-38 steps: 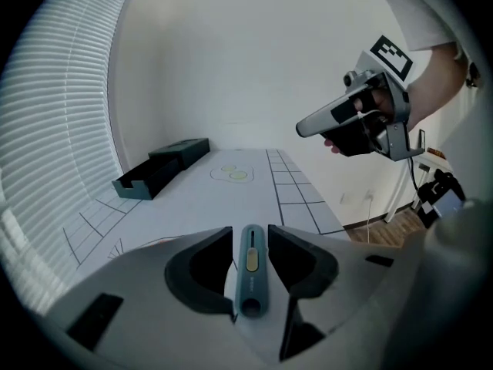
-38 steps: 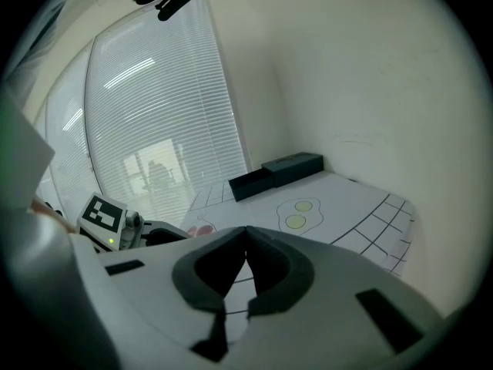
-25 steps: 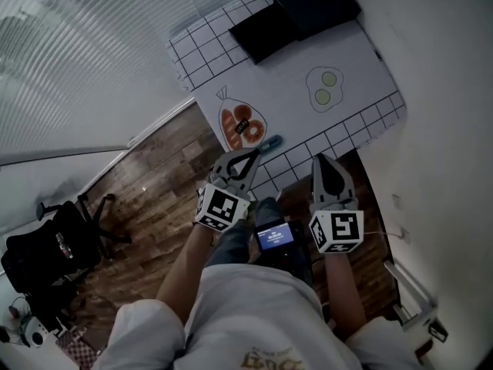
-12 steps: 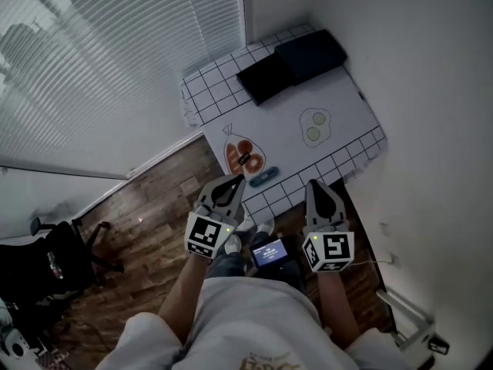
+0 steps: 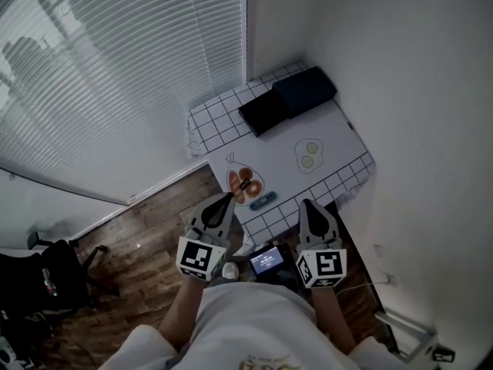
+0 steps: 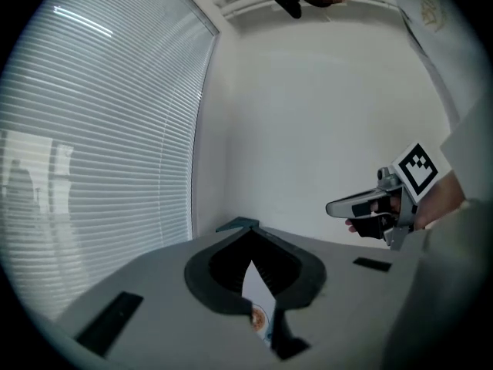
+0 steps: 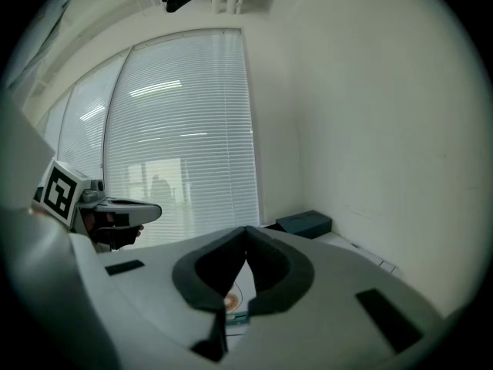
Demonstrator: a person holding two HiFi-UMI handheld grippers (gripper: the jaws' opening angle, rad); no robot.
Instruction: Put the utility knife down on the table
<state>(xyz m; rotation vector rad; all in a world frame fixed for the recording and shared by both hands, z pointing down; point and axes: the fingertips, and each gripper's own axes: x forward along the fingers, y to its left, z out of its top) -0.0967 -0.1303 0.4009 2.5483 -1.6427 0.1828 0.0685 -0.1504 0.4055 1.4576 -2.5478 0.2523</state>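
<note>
The knife lies flat on the table, just ahead of the fingertips and between the two pairs. Left gripper and right gripper are both clenched on nothing. The put-down looks done, so the best move is to steer both clear without nudging the knife.

You're in what looks like an office: slatted window blinds, wood-plank floor, black swivel chair, bare white walls.
</note>
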